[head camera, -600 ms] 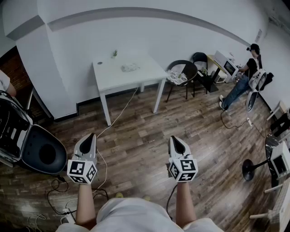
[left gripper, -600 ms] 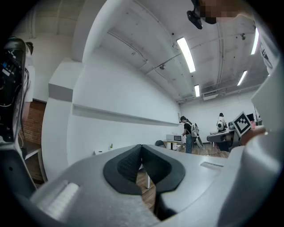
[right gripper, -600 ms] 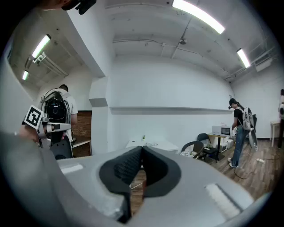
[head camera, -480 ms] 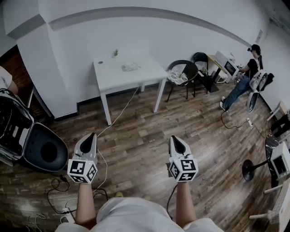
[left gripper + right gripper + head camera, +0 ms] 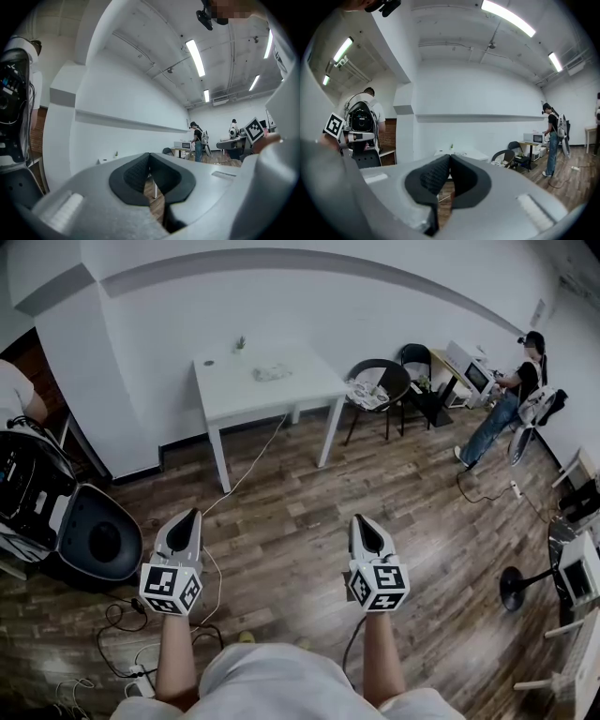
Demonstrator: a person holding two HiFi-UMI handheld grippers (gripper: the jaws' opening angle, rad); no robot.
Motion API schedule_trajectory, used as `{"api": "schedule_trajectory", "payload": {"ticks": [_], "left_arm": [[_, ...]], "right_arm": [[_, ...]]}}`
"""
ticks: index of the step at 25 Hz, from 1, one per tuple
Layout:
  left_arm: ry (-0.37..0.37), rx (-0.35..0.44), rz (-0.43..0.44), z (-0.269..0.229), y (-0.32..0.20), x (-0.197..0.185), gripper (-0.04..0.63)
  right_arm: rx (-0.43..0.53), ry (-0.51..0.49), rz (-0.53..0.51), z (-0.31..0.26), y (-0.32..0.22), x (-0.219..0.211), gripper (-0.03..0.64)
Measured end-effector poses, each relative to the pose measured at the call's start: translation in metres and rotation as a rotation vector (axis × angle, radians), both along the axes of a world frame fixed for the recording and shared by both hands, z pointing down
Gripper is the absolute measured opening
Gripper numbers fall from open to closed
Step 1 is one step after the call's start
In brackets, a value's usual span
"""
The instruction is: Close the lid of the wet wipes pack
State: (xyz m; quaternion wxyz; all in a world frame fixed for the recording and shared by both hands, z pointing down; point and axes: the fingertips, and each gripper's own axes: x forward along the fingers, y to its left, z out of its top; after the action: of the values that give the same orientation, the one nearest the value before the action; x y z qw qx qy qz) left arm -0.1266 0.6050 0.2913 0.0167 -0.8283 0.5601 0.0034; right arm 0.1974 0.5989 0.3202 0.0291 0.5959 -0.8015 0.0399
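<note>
At the bottom of the head view the person's two forearms reach forward over light shorts, one gripper in each hand, both held level above the wooden floor [image 5: 281, 521]. The left gripper [image 5: 191, 516] has its dark ribbed fingers [image 5: 133, 176] pressed together at the tips, with nothing between them; only a strip of floor shows through the gap lower down. The right gripper [image 5: 360, 520] is the same: its fingers [image 5: 432, 178] meet at the tips and hold nothing. The two grippers are well apart from each other, side by side.

Loose cables [image 5: 122, 624] lie on the floor near the person's left side, and a white cord runs from there toward the table. Further left stands an open black case [image 5: 94, 540] with a round hollow in its lid.

Beyond the grippers, against the white wall, is a white tabletop [image 5: 234, 395]. The wet wipes pack [image 5: 271, 372] lies on it near the middle, well away from both grippers; whether its lid is up or down is too small to tell. A tiny plant [image 5: 240, 343] stands at the back edge. Right of the table is a black chair [image 5: 380, 390], and farther right a person [image 5: 516, 395] sits at a desk.
</note>
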Motion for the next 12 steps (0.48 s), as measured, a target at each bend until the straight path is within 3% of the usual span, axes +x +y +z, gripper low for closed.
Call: {"api": "schedule_trajectory", "payload": {"ticks": [12], "left_arm": [[0.002,-0.012,0.009,0.0046,-0.0026,-0.0007,-0.002]], "right_arm": [[-0.009,0.008,0.008,0.0025,-0.0024,-0.0031,0.006]]}}
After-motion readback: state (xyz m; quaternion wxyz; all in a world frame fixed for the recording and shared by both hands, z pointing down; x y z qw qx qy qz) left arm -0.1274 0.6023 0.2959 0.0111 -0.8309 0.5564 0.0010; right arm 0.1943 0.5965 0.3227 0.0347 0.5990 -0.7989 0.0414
